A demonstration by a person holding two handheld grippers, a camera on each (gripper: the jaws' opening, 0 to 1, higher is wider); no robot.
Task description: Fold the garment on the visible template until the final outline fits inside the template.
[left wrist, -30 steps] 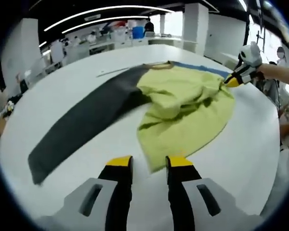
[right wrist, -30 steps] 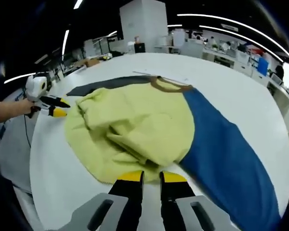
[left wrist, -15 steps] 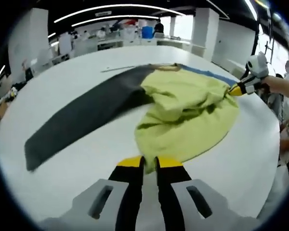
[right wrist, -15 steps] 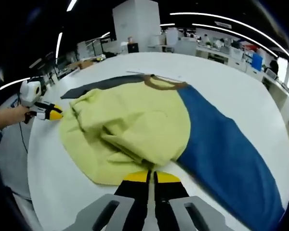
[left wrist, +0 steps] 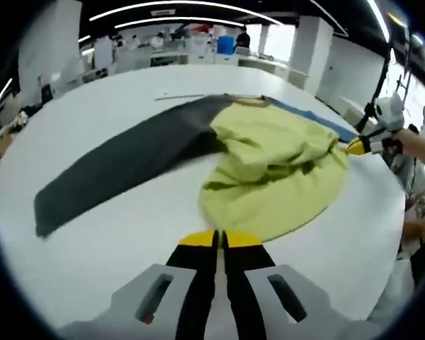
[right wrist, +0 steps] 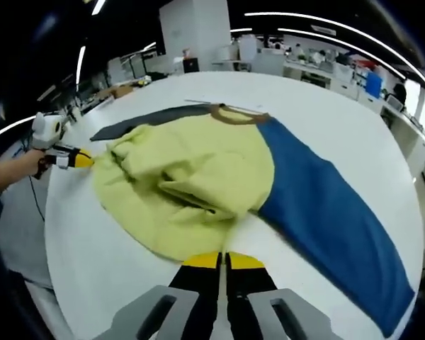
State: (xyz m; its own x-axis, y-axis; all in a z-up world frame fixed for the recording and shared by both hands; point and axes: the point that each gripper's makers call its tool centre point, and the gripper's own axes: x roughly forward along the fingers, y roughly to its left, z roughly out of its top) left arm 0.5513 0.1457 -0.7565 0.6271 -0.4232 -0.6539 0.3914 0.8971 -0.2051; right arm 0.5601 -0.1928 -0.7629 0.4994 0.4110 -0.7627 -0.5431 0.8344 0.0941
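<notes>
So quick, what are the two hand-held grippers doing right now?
Left hand-held gripper: shut on the yellow-green garment's edge.
Right hand-held gripper: shut on the same garment.

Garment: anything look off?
Yes. The yellow-green body lies bunched in folds at the middle, while the blue sleeve and the dark sleeve lie flat and spread wide. Both grippers pinch its hem.
</notes>
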